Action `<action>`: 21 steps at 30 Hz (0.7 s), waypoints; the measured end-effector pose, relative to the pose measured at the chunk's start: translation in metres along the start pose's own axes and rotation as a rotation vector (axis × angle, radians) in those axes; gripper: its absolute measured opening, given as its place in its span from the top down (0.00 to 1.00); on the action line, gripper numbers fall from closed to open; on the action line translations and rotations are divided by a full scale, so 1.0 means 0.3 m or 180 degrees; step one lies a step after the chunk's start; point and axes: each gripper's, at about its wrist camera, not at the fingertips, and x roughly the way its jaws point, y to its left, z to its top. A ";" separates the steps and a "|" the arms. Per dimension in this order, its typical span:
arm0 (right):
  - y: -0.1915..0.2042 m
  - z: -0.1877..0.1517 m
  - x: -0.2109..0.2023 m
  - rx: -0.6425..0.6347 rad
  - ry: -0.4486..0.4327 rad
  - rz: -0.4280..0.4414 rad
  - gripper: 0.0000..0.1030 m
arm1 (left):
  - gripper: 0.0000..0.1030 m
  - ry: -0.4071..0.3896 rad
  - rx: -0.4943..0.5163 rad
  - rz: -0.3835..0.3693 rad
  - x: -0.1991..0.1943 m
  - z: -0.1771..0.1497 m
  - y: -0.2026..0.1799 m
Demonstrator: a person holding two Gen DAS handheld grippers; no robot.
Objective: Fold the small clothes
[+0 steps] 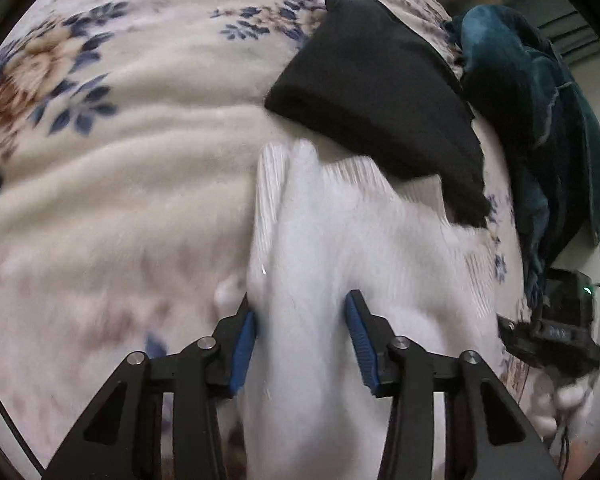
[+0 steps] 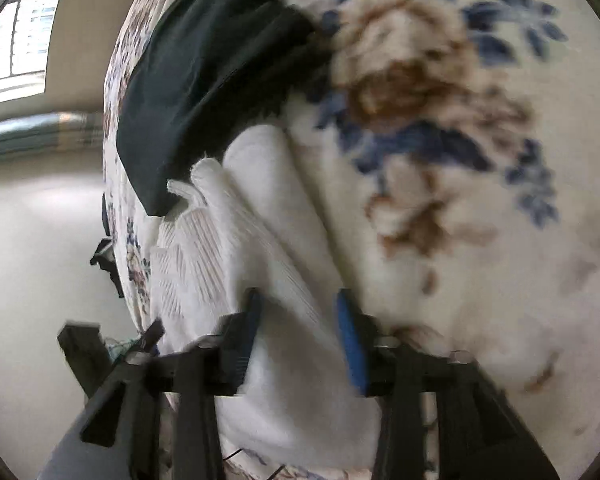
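A white ribbed garment [image 1: 332, 240] lies bunched on a floral blanket [image 1: 120, 160]. My left gripper [image 1: 302, 312] has its jaws apart with the white cloth lying between the blue pads [image 1: 358, 340]. My right gripper [image 2: 298, 312] stands the same way over the same white garment [image 2: 268, 240], jaws apart, cloth between the pads [image 2: 350, 344]. A folded black garment [image 1: 380, 92] lies just beyond the white one; it also shows in the right wrist view [image 2: 204, 80]. The right gripper's body [image 1: 548, 328] shows at the right edge of the left wrist view.
A dark teal garment [image 1: 540, 112] is heaped at the blanket's right edge. The blanket's edge [image 2: 120, 200] drops to a pale floor [image 2: 40, 240] on the left of the right wrist view. A window [image 2: 16, 40] is at upper left.
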 end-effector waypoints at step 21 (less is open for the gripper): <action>0.244 0.165 0.039 -0.0770 -0.0057 -0.0518 0.45 | 0.97 -0.0062 0.0923 0.0474 0.081 0.107 -0.130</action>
